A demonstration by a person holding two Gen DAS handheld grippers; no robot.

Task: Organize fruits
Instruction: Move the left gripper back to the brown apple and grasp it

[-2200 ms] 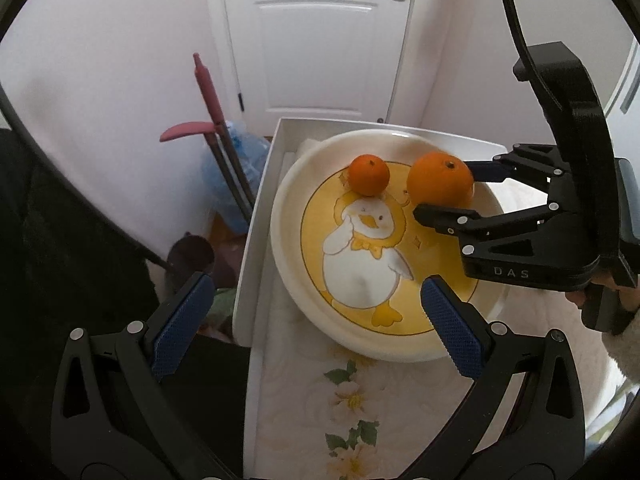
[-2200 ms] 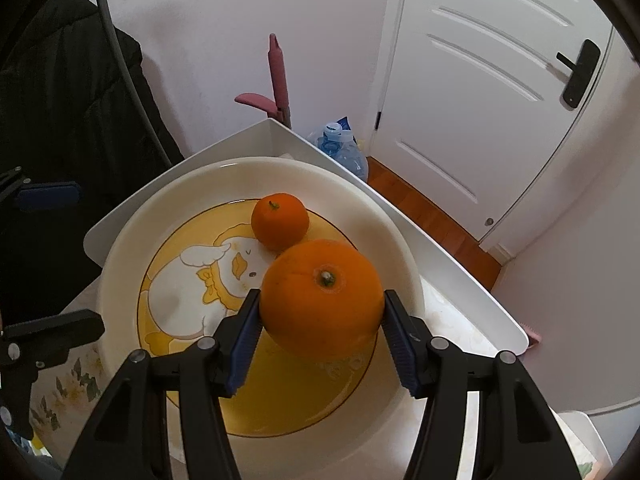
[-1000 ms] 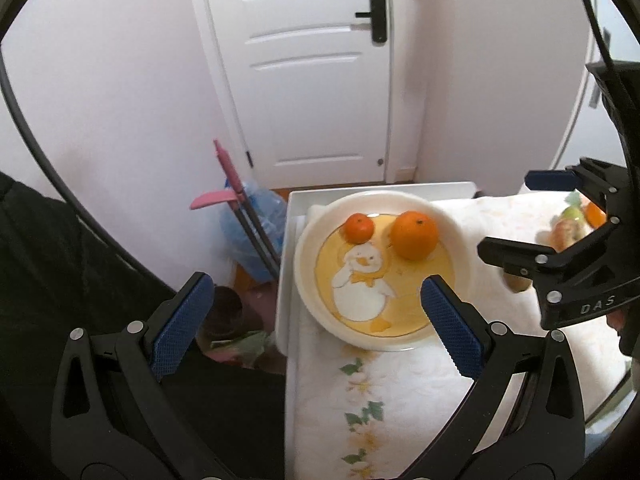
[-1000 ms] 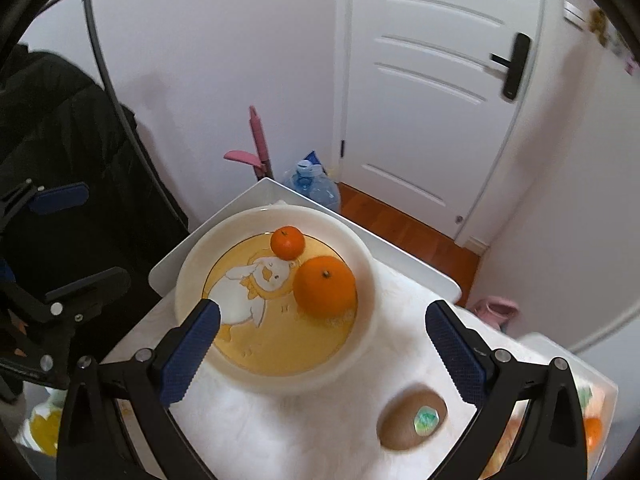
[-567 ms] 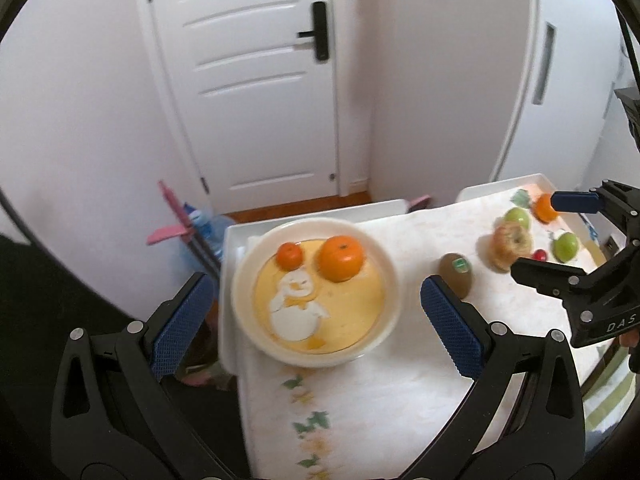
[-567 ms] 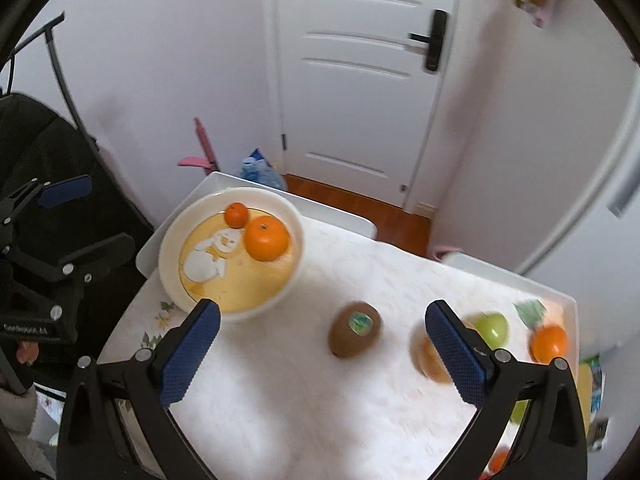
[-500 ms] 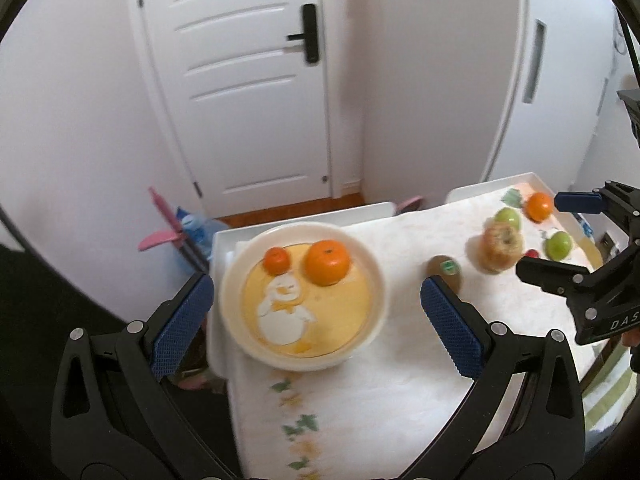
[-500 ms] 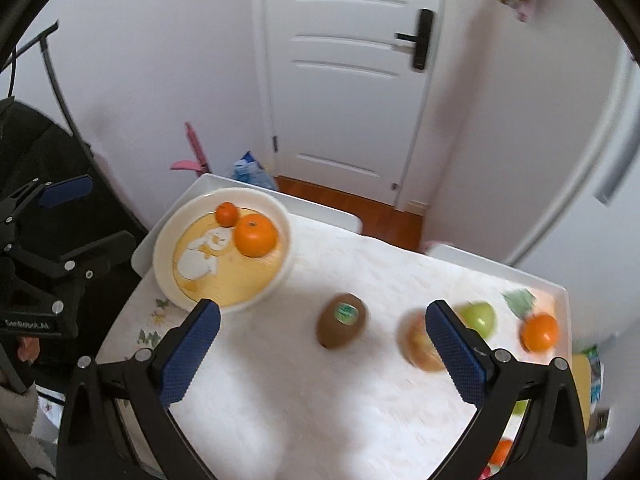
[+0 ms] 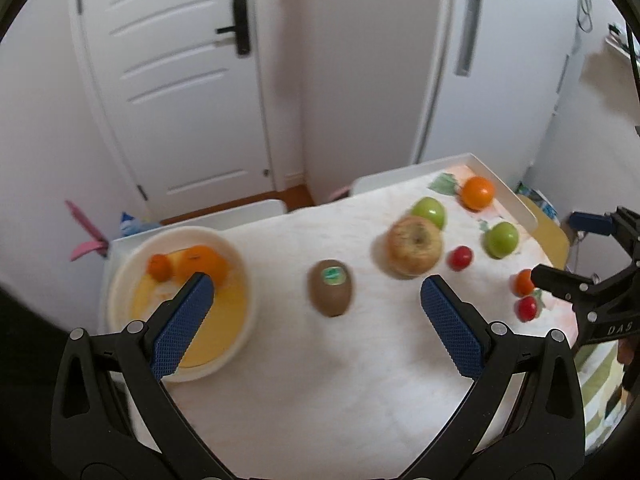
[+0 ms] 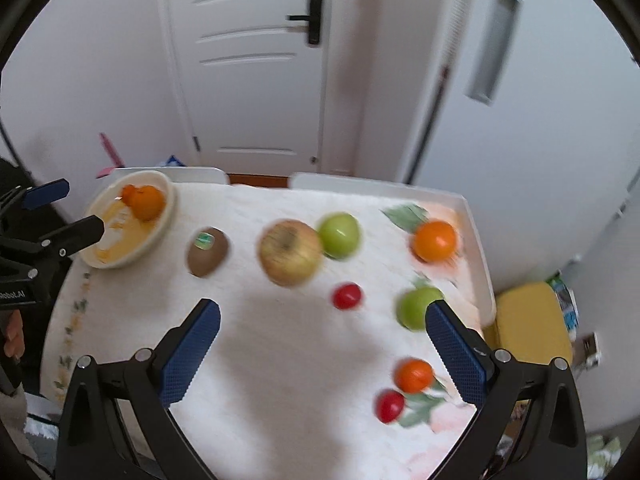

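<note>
Two grippers held above table (image 10: 280, 360), both spread wide, nothing gripped: left gripper (image 9: 316, 312), right gripper (image 10: 320, 344). White cloth-covered table seen from above. Cream bowl (image 10: 160, 232) at left end; big orange (image 10: 150, 202) and small orange (image 9: 159, 267) lying inside, touching. Loose on cloth: yellow-red apple (image 10: 290, 252) touching green apple (image 10: 339, 235); kiwi (image 10: 208, 252) between bowl and apples; orange (image 10: 435, 240) at far right; second green apple (image 10: 416, 306); small red and orange fruits blurred.
</note>
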